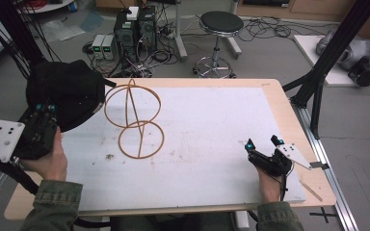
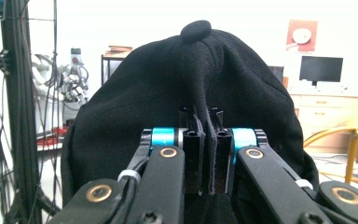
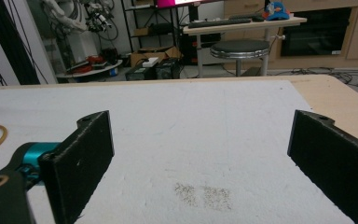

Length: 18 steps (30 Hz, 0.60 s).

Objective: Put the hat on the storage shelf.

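A black cap [image 1: 67,91] hangs in the air over the table's left edge, with my left gripper [image 1: 45,109] shut on its fabric. In the left gripper view the cap [image 2: 168,102] bulges above the jaws, a fold of it pinched between the pads; my left gripper [image 2: 208,154] is raised off the table. A wooden stand of rings [image 1: 134,118] rests on the white mat just right of the cap. My right gripper [image 1: 264,142] lies open on the mat near the front right. Between its black fingers [image 3: 81,158] there is only bare mat.
The white mat [image 1: 212,125] covers most of the wooden table [image 1: 289,115]. A black frame post [image 1: 335,48] stands at the right rear corner. Behind the table are a stool [image 1: 220,24], computer boxes [image 1: 135,29] and loose cables on the floor.
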{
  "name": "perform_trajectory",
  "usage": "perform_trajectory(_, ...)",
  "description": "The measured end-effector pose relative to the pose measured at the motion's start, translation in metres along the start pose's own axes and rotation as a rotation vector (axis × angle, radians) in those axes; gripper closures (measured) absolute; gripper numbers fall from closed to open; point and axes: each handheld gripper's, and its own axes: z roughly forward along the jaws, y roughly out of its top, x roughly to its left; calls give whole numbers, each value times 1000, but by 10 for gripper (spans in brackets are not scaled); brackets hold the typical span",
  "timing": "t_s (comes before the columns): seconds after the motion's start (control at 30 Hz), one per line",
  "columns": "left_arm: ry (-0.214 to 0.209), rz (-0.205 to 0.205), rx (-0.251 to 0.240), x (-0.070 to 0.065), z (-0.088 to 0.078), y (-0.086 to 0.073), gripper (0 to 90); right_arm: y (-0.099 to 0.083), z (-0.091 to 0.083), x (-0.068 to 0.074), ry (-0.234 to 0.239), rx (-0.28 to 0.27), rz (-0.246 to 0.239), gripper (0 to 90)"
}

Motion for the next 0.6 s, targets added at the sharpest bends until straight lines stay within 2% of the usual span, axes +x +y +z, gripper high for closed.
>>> perform_trajectory(0.27, -17, 0, -19, -4, 6, 9, 870, 0, 0, 0, 1, 3, 5, 61)
perform_trajectory(0.37, -33, -11, -32, -5, 8, 13, 870, 0, -1, -1, 3, 5, 9, 61)
perform_trajectory(0.4, -59, -18, -39, -5, 10, 16, 870, 0, -1, -1, 2, 3, 13, 61)
perform_trajectory(0.43, -59, -18, -39, -5, 10, 16, 870, 0, -1, -1, 3, 3, 10, 61)
perform_trajectory(0.47, -97, -28, -44, -7, 12, 19, 870, 0, -1, 0, 4, 1, 12, 61)
perform_trajectory(0.5, -97, -28, -44, -7, 12, 19, 870, 0, -1, 0, 4, 3, 15, 61)
perform_trajectory(0.57, -135, -34, -47, -9, 14, 21, 870, 0, -1, 0, 5, 1, 11, 61)
perform_trajectory(0.6, -173, -45, -49, -12, 16, 23, 870, 0, -1, 0, 5, 1, 12, 61)
